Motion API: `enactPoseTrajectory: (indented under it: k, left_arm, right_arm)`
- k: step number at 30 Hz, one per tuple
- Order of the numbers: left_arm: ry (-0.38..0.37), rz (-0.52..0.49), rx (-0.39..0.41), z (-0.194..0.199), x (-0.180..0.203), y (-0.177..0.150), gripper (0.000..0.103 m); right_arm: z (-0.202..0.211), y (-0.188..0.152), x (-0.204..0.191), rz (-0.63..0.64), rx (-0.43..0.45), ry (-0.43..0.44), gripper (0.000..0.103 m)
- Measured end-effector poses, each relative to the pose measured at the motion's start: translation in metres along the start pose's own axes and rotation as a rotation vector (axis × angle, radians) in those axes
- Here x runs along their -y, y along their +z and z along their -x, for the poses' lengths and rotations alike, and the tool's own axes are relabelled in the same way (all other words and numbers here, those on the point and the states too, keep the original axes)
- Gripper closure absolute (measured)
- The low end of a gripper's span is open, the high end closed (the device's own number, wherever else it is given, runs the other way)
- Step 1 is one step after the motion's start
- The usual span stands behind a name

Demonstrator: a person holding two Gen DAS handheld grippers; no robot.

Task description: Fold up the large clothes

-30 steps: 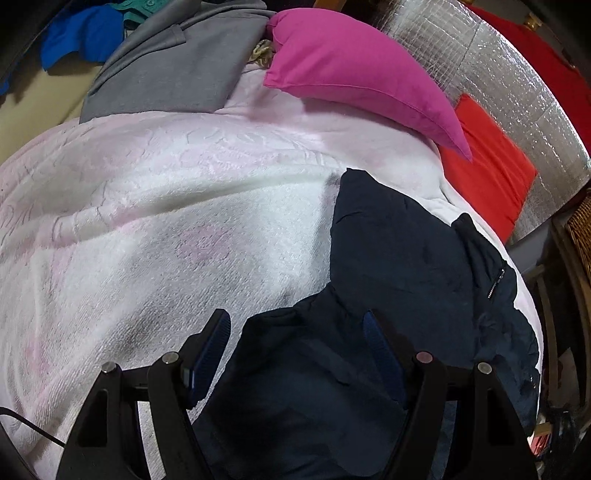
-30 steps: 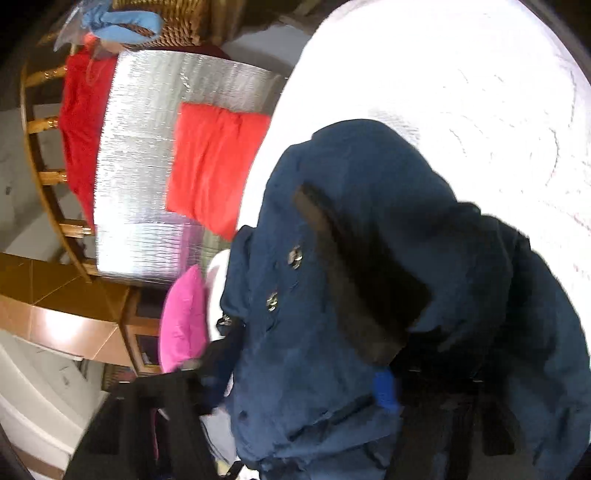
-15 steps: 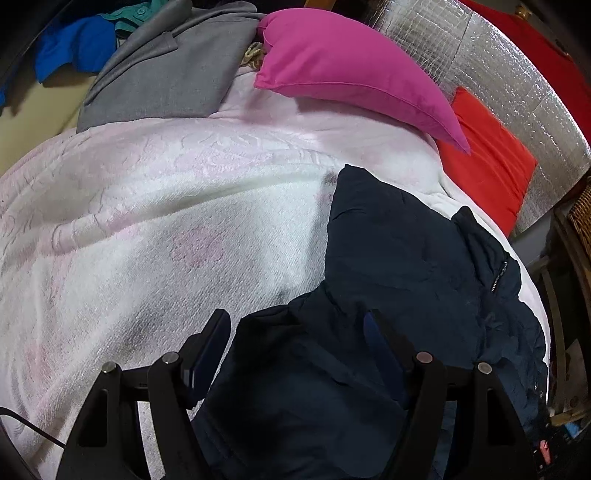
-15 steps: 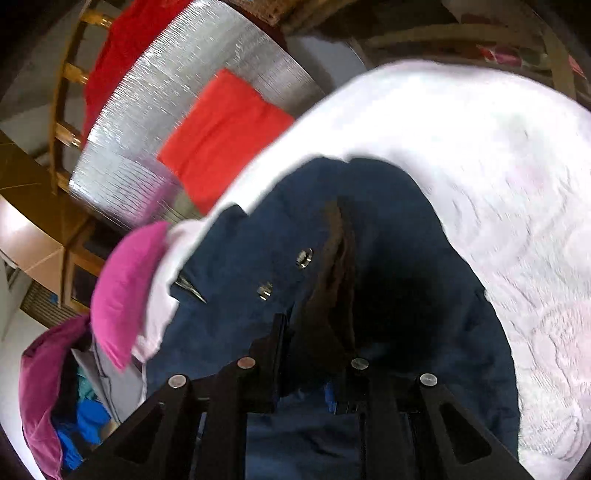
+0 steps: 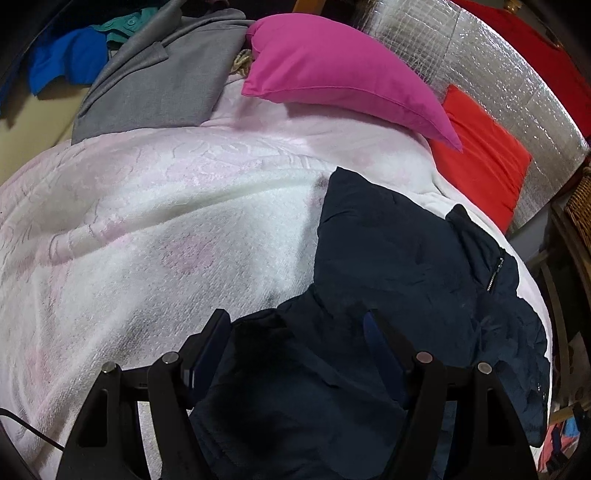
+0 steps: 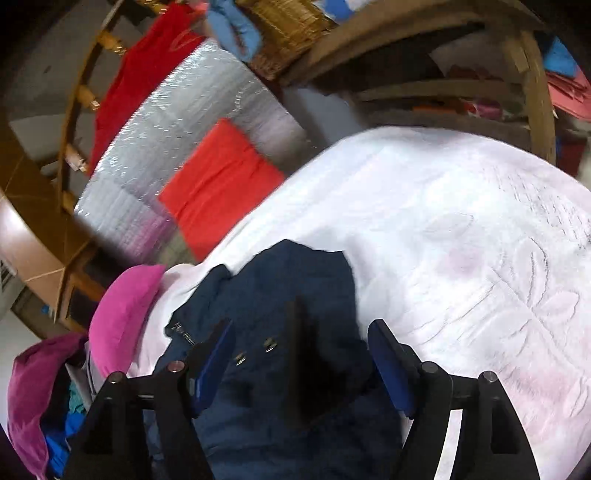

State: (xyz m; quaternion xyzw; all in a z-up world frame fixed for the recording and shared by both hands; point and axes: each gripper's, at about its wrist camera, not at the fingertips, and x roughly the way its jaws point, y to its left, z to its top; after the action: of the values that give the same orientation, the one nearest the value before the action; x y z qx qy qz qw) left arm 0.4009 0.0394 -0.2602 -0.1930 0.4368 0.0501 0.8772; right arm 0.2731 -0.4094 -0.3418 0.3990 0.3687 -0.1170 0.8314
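Observation:
A dark navy jacket [image 5: 388,258] lies crumpled on a white and pink blanket [image 5: 166,221] that covers the bed. My left gripper [image 5: 295,332] hangs just over the jacket's near part, open, with the cloth lying loose under its fingers. In the right wrist view the same jacket [image 6: 295,280] shows its snaps, a zip and a dark strap. My right gripper [image 6: 299,343] is above it with its jaws opening wide, and neither pad presses on the cloth. The blanket [image 6: 461,229] stretches away to the right of the jacket.
A pink pillow [image 5: 332,70] and a red cushion [image 5: 480,158] lean at the head of the bed against a silver foil panel [image 5: 498,74]. A grey garment [image 5: 166,81] and blue clothes [image 5: 66,62] are piled at the back left. A wicker basket [image 6: 291,33] sits on wooden furniture [image 6: 443,88].
My right gripper was shut on a fold of the jacket; it has let go, opened wide, rolled and risen. The jacket has dropped flatter onto the blanket. My left gripper stays put.

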Motion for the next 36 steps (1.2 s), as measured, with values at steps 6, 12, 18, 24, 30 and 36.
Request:
enactPoseTrajectory:
  k: [6,12,18,24,30,36]
  left_arm:
    - [-0.029,-0.001,-0.005,-0.005,0.004,0.000,0.028]
    - [0.009,-0.030,-0.026,-0.016,0.011,-0.002,0.028]
    - [0.033,-0.040,-0.018,-0.017,0.015,-0.002,0.028]
    - [0.047,-0.046,-0.022,-0.018,0.016,-0.002,0.028]
    - [0.044,-0.056,-0.017,-0.008,0.022,0.001,0.028]
    - [-0.026,-0.094,0.073,0.027,0.034,0.003,0.028]
  right_arm:
    - [-0.048,0.000,0.014,-0.051,-0.140,-0.001,0.026]
    - [-0.067,-0.018,-0.012,0.081,-0.179,-0.038,0.032]
    - [-0.055,-0.028,-0.050,0.356,-0.106,-0.145,0.081]
    - [-0.063,-0.025,-0.023,0.294,-0.074,-0.182,0.085]
    - [-0.044,-0.020,-0.006,0.185,-0.119,-0.109,0.071]
    - [0.015,-0.026,-0.014,0.155,-0.031,0.024,0.036]
